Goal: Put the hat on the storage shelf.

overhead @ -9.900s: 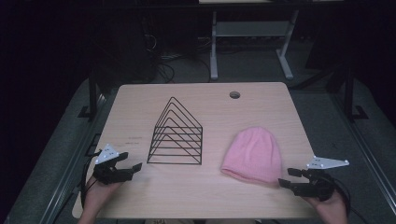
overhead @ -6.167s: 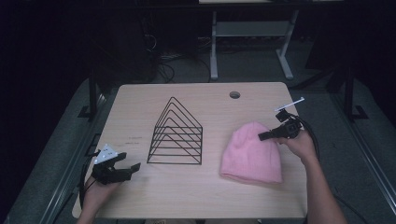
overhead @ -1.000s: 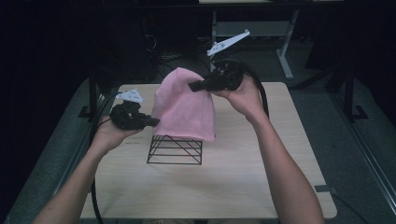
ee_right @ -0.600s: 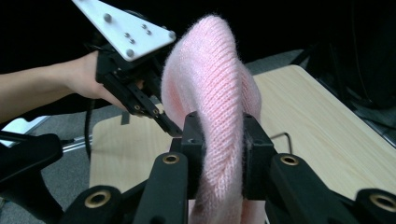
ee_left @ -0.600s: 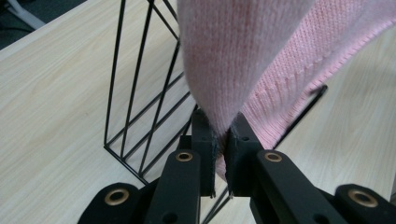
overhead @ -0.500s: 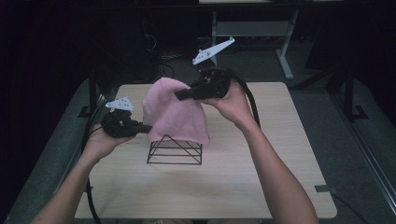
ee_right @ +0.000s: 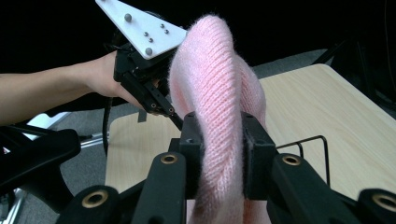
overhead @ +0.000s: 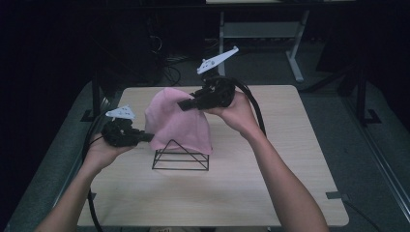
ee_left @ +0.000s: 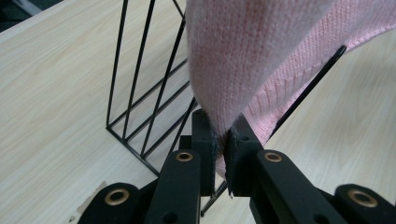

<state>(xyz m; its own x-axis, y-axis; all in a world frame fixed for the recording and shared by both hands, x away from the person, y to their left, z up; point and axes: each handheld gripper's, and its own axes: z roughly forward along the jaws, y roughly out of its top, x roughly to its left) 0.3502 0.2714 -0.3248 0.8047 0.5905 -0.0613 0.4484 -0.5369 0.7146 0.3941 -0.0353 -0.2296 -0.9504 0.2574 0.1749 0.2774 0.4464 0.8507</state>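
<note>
- Rack [overhead: 181, 159]: black wire, triangular, standing on the tabletop [overhead: 270, 188]; pink knit hat [overhead: 179, 123] draped over its top, covering the upper wires.
- Left claw [overhead: 149, 137]: pinching the hat's lower edge.
- Right claw [overhead: 183, 104]: pinching the hat's upper fold.

Both hand-held grippers, left [overhead: 145, 137] and right [overhead: 186, 103], hold the pink beanie [overhead: 176, 121] draped over the wire rack [overhead: 181, 159] on the table [overhead: 290, 183].

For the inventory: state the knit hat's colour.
Pink hat; clearest in the right gripper view.
</note>
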